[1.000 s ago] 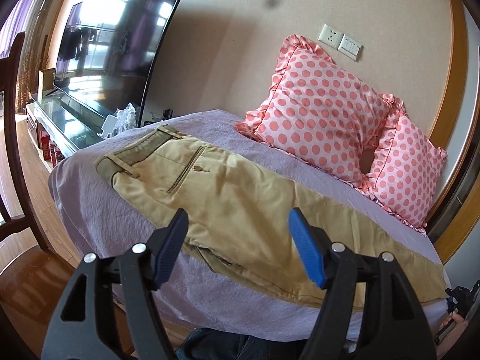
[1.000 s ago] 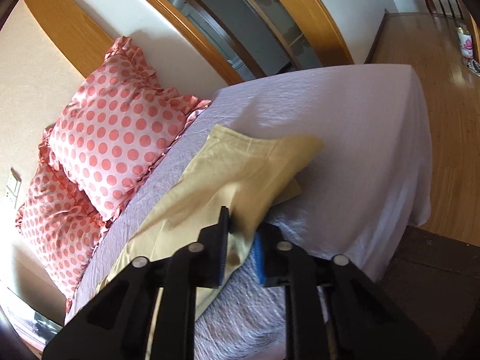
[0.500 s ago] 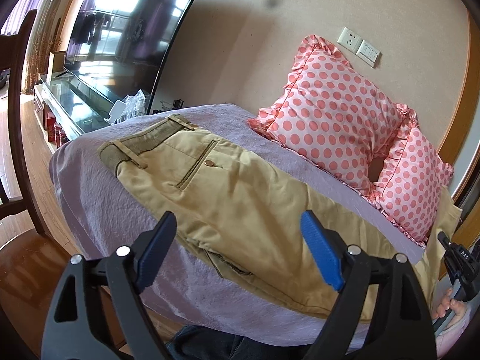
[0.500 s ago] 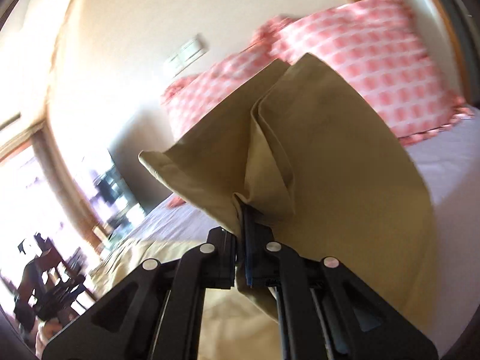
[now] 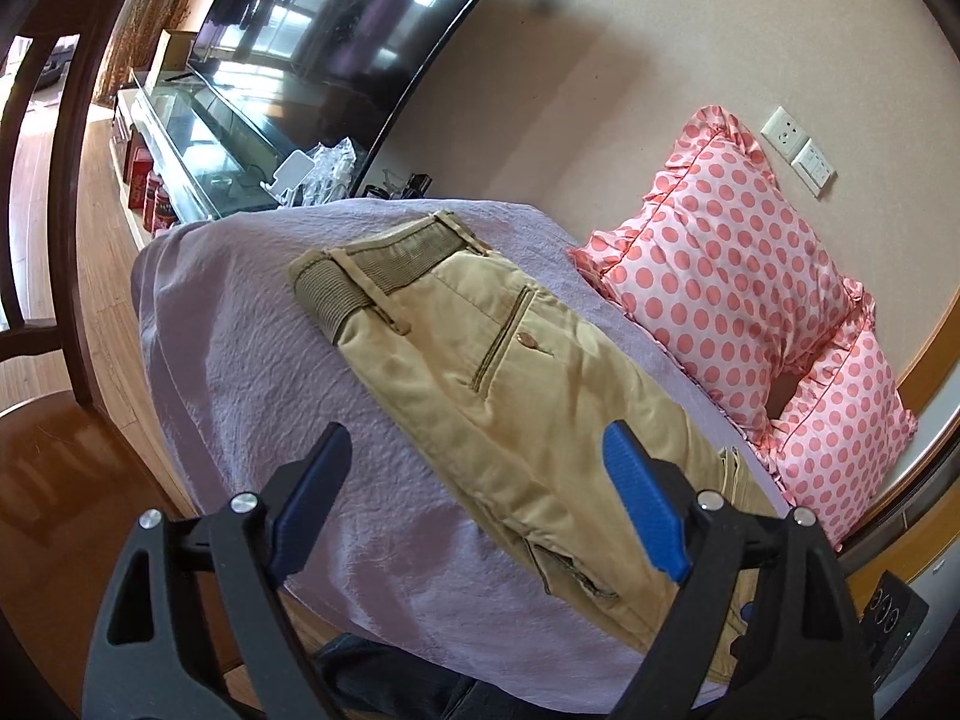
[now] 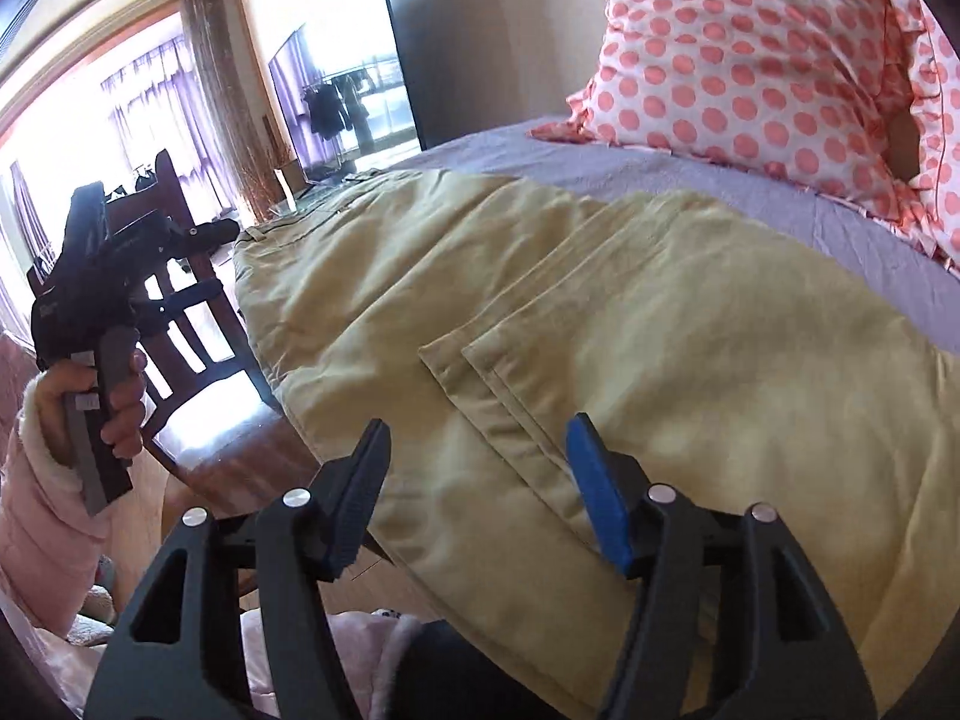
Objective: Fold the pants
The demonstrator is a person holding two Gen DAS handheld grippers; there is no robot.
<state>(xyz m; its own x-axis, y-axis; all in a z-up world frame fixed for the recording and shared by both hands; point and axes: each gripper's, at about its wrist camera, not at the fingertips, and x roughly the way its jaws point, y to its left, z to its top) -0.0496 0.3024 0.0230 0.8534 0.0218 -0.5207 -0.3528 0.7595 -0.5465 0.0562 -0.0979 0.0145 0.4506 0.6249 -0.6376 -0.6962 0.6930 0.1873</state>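
Tan pants (image 5: 516, 384) lie on a lilac-covered bed (image 5: 240, 324), waistband at the far left end. In the right wrist view the leg ends are folded back over the pants (image 6: 540, 312), with the hems (image 6: 480, 372) lying just ahead of my right gripper. My right gripper (image 6: 480, 492) is open and empty above the folded legs. My left gripper (image 5: 480, 510) is open and empty, held above the near edge of the pants. It also shows in the right wrist view (image 6: 120, 276), held in a hand at the left, off the bed.
Two pink polka-dot pillows (image 5: 738, 276) lean on the wall behind the pants. A large TV (image 5: 336, 18) on a glass stand (image 5: 198, 150) is at the far left. A dark wooden chair (image 6: 180, 276) stands beside the bed's left end.
My right gripper carried the leg ends over toward the waistband, laid them on the pants and opened. My left gripper stayed open and shifted left.
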